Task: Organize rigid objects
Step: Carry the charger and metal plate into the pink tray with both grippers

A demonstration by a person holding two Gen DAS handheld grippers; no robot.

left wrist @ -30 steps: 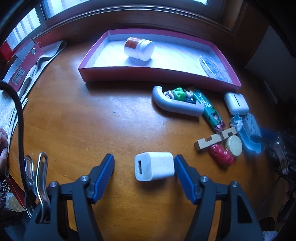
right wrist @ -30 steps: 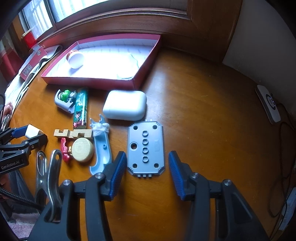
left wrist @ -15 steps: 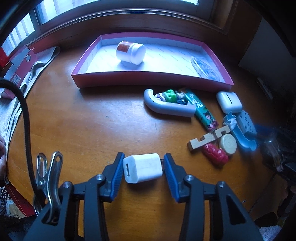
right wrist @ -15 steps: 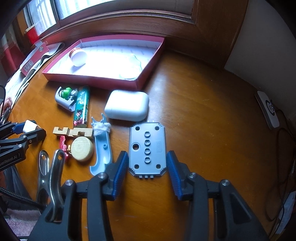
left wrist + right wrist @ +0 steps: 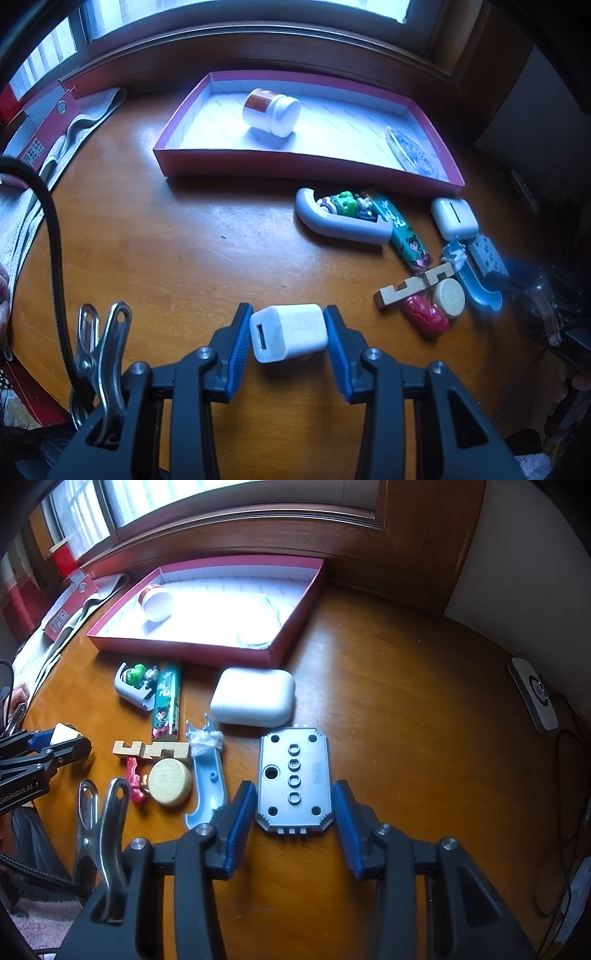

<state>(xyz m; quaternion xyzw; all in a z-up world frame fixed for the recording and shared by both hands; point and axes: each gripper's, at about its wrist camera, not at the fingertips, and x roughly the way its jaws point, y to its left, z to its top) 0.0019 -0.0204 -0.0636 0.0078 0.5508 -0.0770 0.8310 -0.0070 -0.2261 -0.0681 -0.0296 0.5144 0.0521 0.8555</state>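
A white charger cube [image 5: 291, 334] rests on the wooden table, and my left gripper [image 5: 287, 308] is shut on it, both blue pads pressed to its sides as the jaws close. In the right wrist view that left gripper [image 5: 55, 742] shows at the left edge with the cube [image 5: 64, 733] between its fingers. My right gripper [image 5: 295, 784] grips a grey metal plate with holes [image 5: 293, 760] lying flat; its pads touch the plate's long edges. The red box [image 5: 295, 162] at the back holds a white bottle [image 5: 271, 112] and a clear disc [image 5: 412, 155].
Between the grippers lie a white earbud case [image 5: 255, 698], a grey holder with small figures [image 5: 340, 221], a green wrapper [image 5: 402, 232], a wooden block [image 5: 410, 284], a wooden disc [image 5: 448, 297], a red toy [image 5: 424, 319] and a blue plastic piece [image 5: 207, 779]. A white cabled device [image 5: 533, 694] sits far right.
My left gripper's jaws closed from wide apart onto the white charger cube. The right gripper's jaws narrowed a little onto the grey plate. Neither hand shifted.
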